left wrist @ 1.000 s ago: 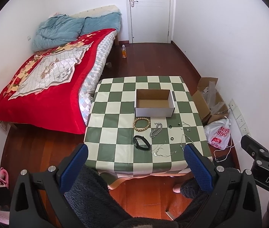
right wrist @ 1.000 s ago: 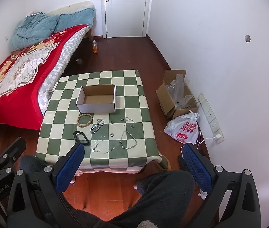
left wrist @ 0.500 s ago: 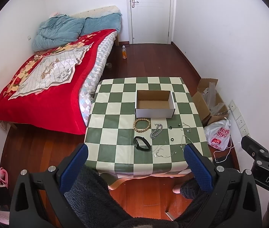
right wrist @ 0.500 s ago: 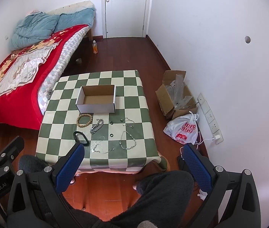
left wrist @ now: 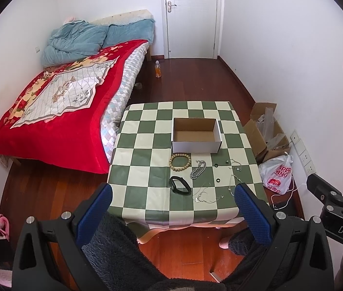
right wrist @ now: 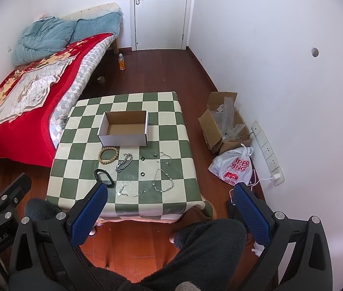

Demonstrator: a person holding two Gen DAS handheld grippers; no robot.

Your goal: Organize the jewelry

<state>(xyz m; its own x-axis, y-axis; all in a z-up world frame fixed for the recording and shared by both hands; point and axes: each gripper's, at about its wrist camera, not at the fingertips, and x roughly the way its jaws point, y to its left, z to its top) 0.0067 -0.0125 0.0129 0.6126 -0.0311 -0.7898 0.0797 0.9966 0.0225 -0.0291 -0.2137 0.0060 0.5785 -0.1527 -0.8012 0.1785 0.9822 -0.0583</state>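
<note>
An open white cardboard box [left wrist: 195, 135] [right wrist: 124, 131] sits empty on the green checked table [left wrist: 147, 201] [right wrist: 171, 126]. In front of it lie a wooden bead bracelet [left wrist: 180, 162] [right wrist: 108, 155], a silver chain bracelet [left wrist: 198, 169] [right wrist: 124, 162], a black band [left wrist: 179, 186] [right wrist: 103, 177], small dark rings [left wrist: 218, 181] [right wrist: 142, 174] and thin silver necklaces [left wrist: 205, 195] [right wrist: 163, 181]. My left gripper [left wrist: 172, 197] and my right gripper [right wrist: 171, 195] hang high above the near edge of the table, both open and holding nothing.
A bed with a red blanket [left wrist: 57, 111] stands left of the table. A brown carton [right wrist: 222, 123] and a white plastic bag [right wrist: 234, 167] lie by the right wall. A person's dark fleece legs [right wrist: 208, 247] fill the bottom. An orange bottle [left wrist: 157, 69] stands near the door.
Both views have drifted slightly; the table sits a little lower in the left wrist view. The grippers stay open and the jewelry has not moved.
</note>
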